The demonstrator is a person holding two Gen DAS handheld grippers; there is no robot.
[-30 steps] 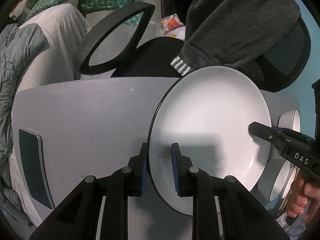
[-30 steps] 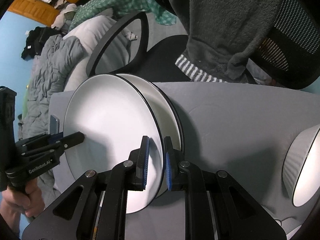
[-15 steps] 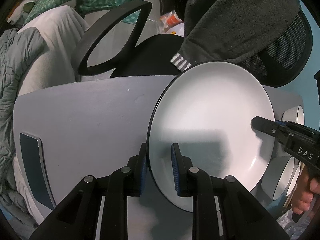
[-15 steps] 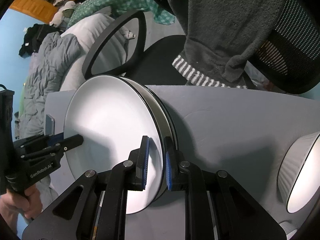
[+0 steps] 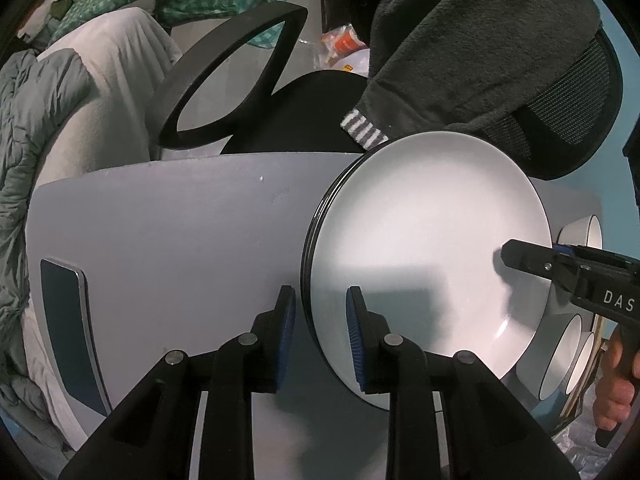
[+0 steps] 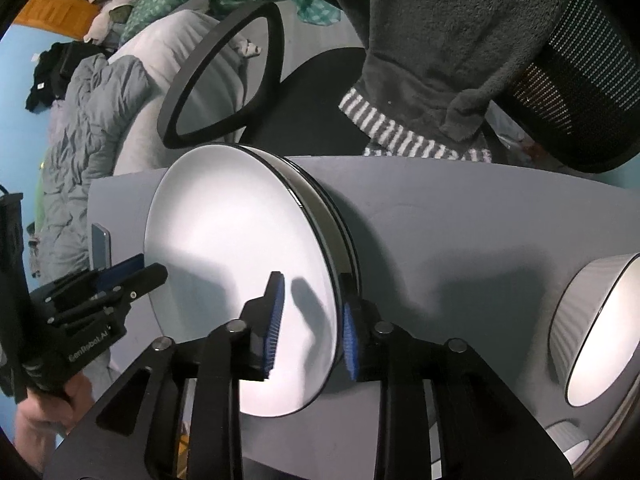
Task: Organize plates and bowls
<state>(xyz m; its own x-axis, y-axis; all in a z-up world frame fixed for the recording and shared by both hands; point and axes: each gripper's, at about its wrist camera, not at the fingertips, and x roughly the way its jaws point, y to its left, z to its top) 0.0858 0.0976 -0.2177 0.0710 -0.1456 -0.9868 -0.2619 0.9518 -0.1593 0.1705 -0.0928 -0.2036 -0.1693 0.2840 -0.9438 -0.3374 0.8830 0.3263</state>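
A white plate [image 5: 432, 240] with a black rim lies on top of a stack of plates [image 6: 340, 220] on the grey table [image 5: 180, 232]. My left gripper [image 5: 320, 320] is open, its fingers on either side of the plate's near rim with gaps showing. My right gripper [image 6: 310, 320] is open too, its fingers straddling the opposite rim of the top plate [image 6: 240, 272]. Each gripper shows in the other's view, the right one [image 5: 532, 260] and the left one [image 6: 132, 276]. White bowls [image 6: 596, 328] with black rims stand to the right, also in the left wrist view [image 5: 580, 236].
A phone [image 5: 68, 328] lies on the table's left end. A black office chair [image 5: 240, 92] with a dark fleece garment [image 5: 460, 52] over its back stands behind the table. Bedding [image 5: 36, 128] lies beyond at the left.
Both grippers held the top plate, lowered it onto the stack and have now opened. The plate rests on the stack.
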